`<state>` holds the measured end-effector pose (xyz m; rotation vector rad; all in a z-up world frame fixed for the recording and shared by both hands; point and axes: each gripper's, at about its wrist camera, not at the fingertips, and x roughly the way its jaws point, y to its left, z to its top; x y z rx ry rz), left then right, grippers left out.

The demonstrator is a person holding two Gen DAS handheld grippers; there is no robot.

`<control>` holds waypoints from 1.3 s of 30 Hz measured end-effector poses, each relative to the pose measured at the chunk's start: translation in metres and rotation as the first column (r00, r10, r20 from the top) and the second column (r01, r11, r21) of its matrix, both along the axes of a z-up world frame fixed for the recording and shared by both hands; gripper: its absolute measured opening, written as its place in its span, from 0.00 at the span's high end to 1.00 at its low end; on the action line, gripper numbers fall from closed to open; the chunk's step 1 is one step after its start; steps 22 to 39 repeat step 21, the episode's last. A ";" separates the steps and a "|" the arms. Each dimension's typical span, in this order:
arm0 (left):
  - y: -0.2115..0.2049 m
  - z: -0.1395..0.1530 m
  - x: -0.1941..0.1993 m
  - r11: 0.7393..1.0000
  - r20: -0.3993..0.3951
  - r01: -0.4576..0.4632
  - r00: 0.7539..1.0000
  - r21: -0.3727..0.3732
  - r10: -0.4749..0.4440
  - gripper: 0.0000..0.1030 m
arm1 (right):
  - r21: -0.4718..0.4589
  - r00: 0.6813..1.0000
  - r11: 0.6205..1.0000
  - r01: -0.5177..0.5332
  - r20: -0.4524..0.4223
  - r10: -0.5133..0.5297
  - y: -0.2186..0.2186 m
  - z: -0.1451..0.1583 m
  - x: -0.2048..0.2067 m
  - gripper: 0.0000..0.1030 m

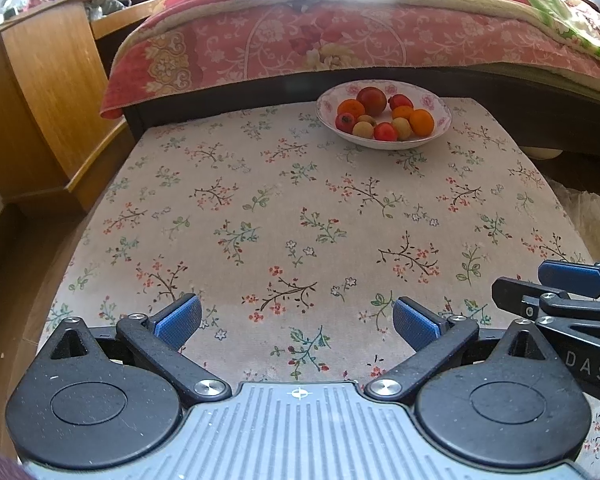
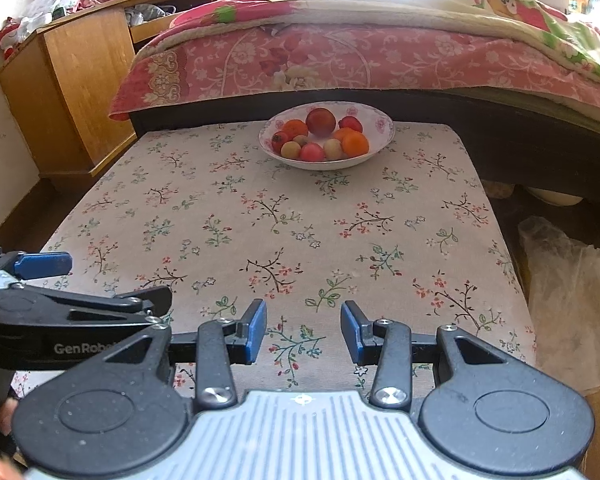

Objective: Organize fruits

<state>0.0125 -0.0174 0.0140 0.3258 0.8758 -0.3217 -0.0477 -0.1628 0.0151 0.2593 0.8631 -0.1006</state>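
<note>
Looking along the left wrist view: left gripper (image 1: pixel 297 322) hangs over the near edge of a floral tablecloth (image 1: pixel 260 208), blue pads spread wide, nothing between them. White bowl (image 1: pixel 444 114) sits at the far edge of the cloth near a dark bed frame, heaped with fruits (image 1: pixel 384 114), red, orange and pale yellow. Right gripper's fingers enter at lower right.

Right wrist view: right gripper (image 2: pixel 304 332) over the near cloth, pads apart with a narrower gap, holding nothing. Bowl (image 2: pixel 384 136) far centre, fruits (image 2: pixel 324 136) inside. Left gripper (image 2: pixel 100 280) at lower left. Wooden cabinet (image 2: pixel 80 80) back left; crumpled plastic (image 2: pixel 572 280) beside the table, right.
</note>
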 end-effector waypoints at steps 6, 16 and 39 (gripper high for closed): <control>0.000 0.000 -0.001 1.000 0.000 0.002 1.000 0.001 -0.002 0.00 | 0.001 1.000 1.000 -0.001 -0.002 0.001 0.000 0.000 -0.001 0.58; -0.002 0.002 -0.002 1.000 0.026 -0.002 1.000 0.014 0.001 0.00 | 0.002 1.000 1.000 0.002 -0.003 -0.002 -0.001 0.000 -0.001 0.57; -0.001 0.000 0.001 1.000 0.022 -0.013 1.000 0.014 0.013 0.00 | 0.003 1.000 1.000 0.008 -0.011 -0.008 -0.002 -0.002 -0.001 0.57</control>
